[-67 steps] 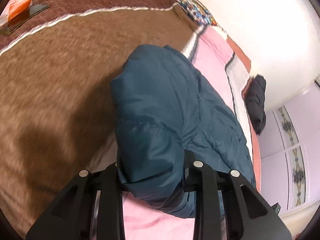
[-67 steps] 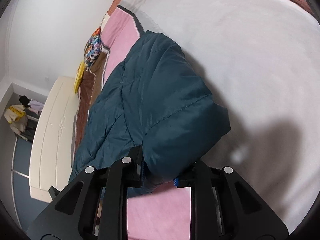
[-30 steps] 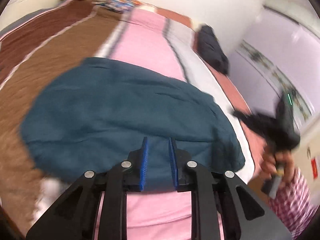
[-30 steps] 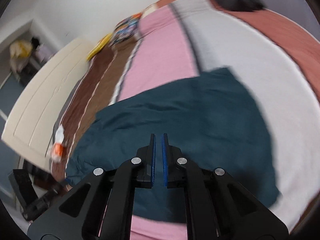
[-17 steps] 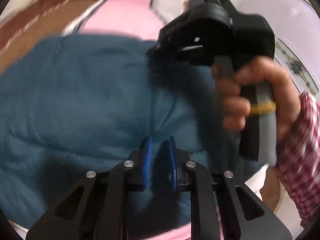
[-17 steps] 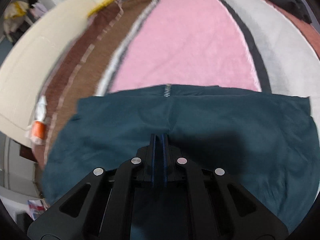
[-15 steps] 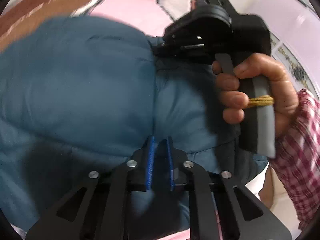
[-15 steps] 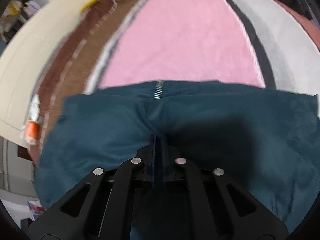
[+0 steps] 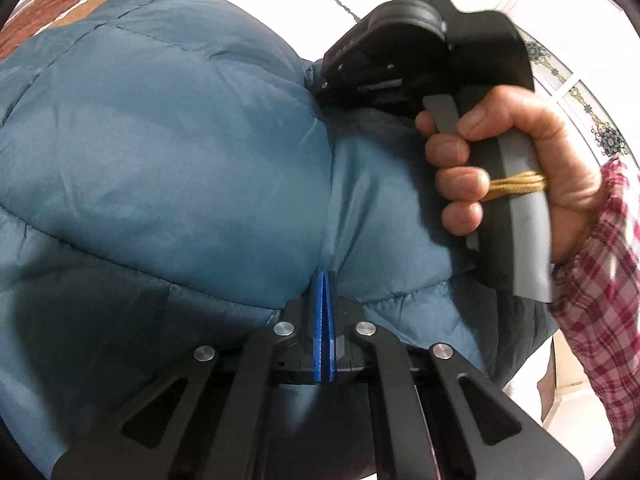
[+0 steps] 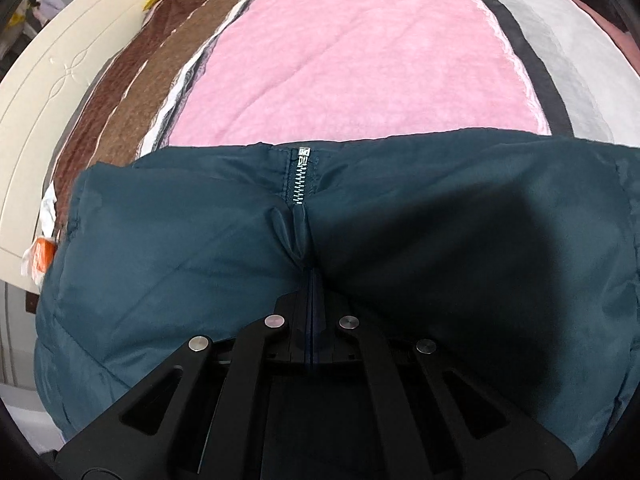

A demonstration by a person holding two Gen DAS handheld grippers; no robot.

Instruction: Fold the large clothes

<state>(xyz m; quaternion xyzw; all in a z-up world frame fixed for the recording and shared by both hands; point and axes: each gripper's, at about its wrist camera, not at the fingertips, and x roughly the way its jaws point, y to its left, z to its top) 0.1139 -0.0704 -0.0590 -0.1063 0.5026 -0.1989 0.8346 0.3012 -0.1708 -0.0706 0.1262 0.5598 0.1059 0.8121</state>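
1 striped bed blanket (image 10: 360, 52) carries 1 teal puffer jacket (image 9: 168, 160), spreading from 9 to 3 o'clock before 2 grippers. Left gripper (image 9: 325, 284) and right gripper (image 10: 310, 276) each pinch its fabric, jaws closed.

- The jacket (image 9: 168, 168) is a puffy, quilted, dark teal garment with stitched seams running across its padded panels.
- It lies folded into a thick bundle on the bed (image 10: 352, 60), across the bed's pink stripe, with one end reaching over the brown stripe.
- Its far edge runs straight across the pink stripe.
- A silver zipper (image 10: 301, 178) shows at the middle of that far edge, running back toward the near side into a pinched crease.
- The fabric bulges in soft, rounded mounds on either side of this crease.
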